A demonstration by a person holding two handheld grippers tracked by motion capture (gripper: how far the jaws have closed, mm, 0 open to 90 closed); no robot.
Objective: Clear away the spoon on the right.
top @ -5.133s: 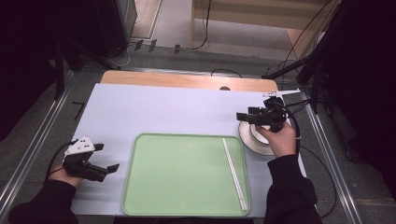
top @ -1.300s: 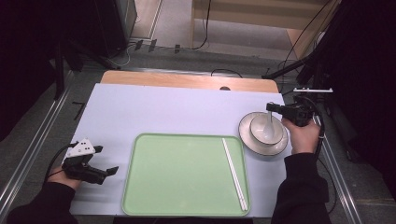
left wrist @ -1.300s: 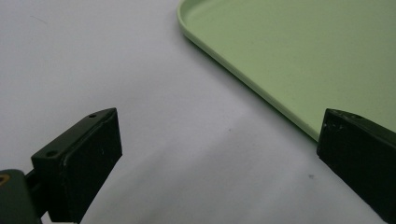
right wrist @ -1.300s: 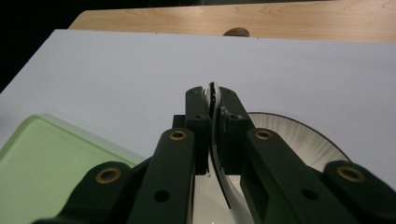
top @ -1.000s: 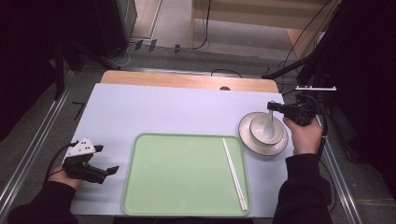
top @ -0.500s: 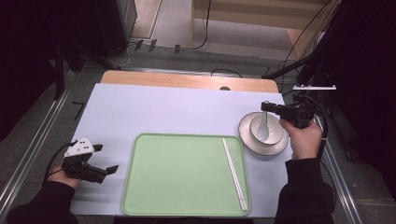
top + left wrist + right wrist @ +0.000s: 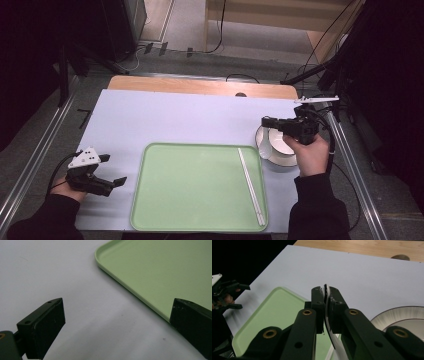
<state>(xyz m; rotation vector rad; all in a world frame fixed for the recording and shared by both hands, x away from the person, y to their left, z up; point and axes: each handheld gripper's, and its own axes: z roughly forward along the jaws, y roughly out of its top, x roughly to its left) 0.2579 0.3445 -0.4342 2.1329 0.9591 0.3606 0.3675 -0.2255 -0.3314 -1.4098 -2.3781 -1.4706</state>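
Note:
My right gripper [image 7: 267,122] hovers over the left rim of a white bowl [image 7: 280,142] that sits on a white plate [image 7: 272,159]. Its jaws are shut on a thin white curved piece, apparently a spoon [image 7: 334,340], gripped edge-on between the pads at the right gripper [image 7: 326,293]. A green tray [image 7: 200,185] lies in the middle of the table, with white chopsticks [image 7: 250,185] along its right side. My left gripper [image 7: 117,181] rests open on the white table cover, left of the tray. Between the left gripper [image 7: 116,312] jaws is only bare cover and the tray's corner [image 7: 155,270].
The white cover [image 7: 175,120] ends at a wooden strip [image 7: 200,86] at the far edge. Metal rails [image 7: 350,165] run down both sides of the table. Cables trail behind the right hand. The other hand's gripper [image 7: 237,295] shows far off beyond the tray [image 7: 274,315].
My right gripper has moved left across the bowl with the white piece still clamped in it. The left hand and gripper have stayed where they were.

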